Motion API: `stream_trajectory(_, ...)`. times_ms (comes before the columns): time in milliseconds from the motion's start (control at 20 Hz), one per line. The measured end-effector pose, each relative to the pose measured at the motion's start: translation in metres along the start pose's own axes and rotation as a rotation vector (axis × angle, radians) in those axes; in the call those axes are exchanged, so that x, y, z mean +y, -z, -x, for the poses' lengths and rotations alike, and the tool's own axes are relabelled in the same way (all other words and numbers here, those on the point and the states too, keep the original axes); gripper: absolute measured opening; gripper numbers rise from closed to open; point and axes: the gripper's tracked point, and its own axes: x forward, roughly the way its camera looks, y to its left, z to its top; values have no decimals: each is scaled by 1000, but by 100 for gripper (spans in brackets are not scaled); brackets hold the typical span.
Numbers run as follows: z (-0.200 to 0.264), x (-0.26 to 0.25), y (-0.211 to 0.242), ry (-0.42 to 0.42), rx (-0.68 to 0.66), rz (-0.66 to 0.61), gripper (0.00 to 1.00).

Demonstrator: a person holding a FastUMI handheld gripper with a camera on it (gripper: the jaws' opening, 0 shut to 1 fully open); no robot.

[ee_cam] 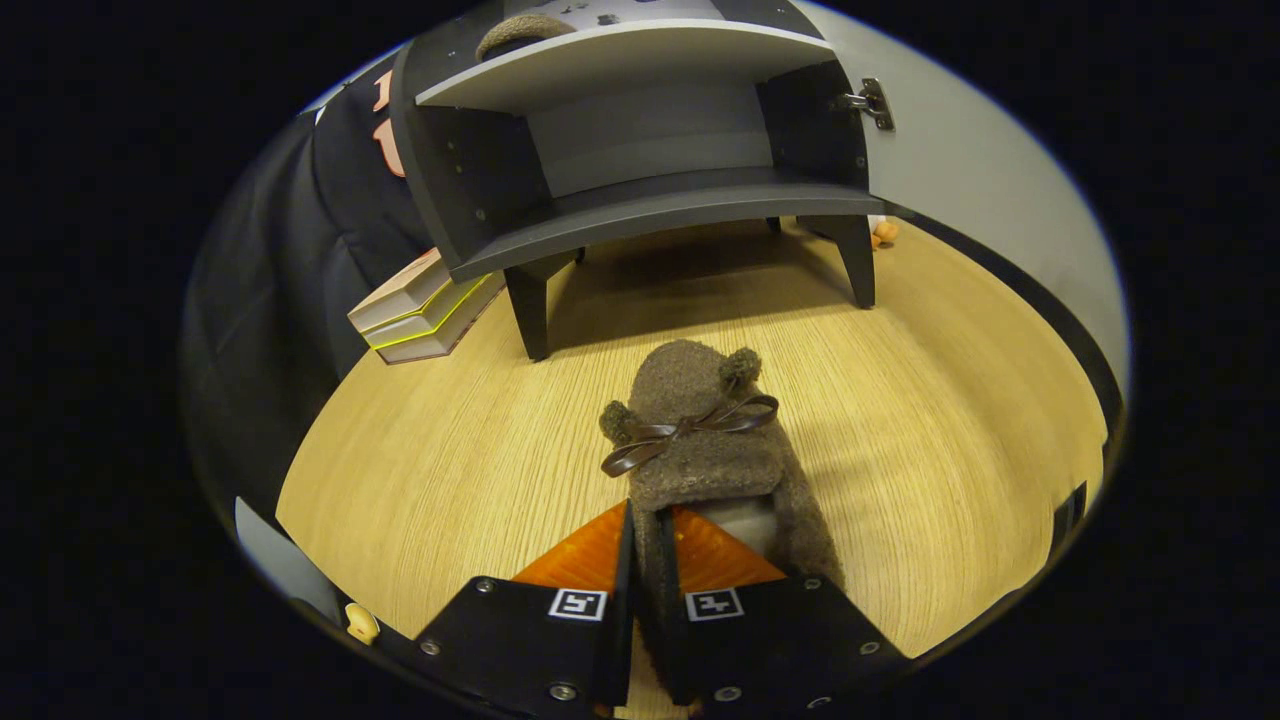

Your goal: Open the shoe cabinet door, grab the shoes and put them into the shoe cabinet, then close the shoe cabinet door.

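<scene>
Right at the tool (648,560), its fingers are clamped on the heel rim of the fuzzy brown shoe (700,440), whose toe points to twelve o'clock toward the open shoe cabinet (650,190) beyond on the wooden floor (450,450).

You find no readable words, brands or numbers here. The gripper (648,560), its fingers clamped on the fuzzy shoe's (700,440) wall, bears only two square coded markers (578,603).

A stack of books (425,310) lay on the wooden floor (450,470), leaning against the dark cloth wall (270,260); a small orange object (884,232) sat farther along that floor.
</scene>
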Motion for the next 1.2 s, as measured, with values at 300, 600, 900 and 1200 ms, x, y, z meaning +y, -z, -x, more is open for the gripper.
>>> stream_trajectory(300,1,-1,-1,-13,3,-30,7)
stream_trajectory(600,30,-1,-10,21,-26,-25,5)
stream_trajectory(900,70,2,-36,27,-80,-39,5)
stream_trajectory(1200,113,18,-84,13,-148,8,5)
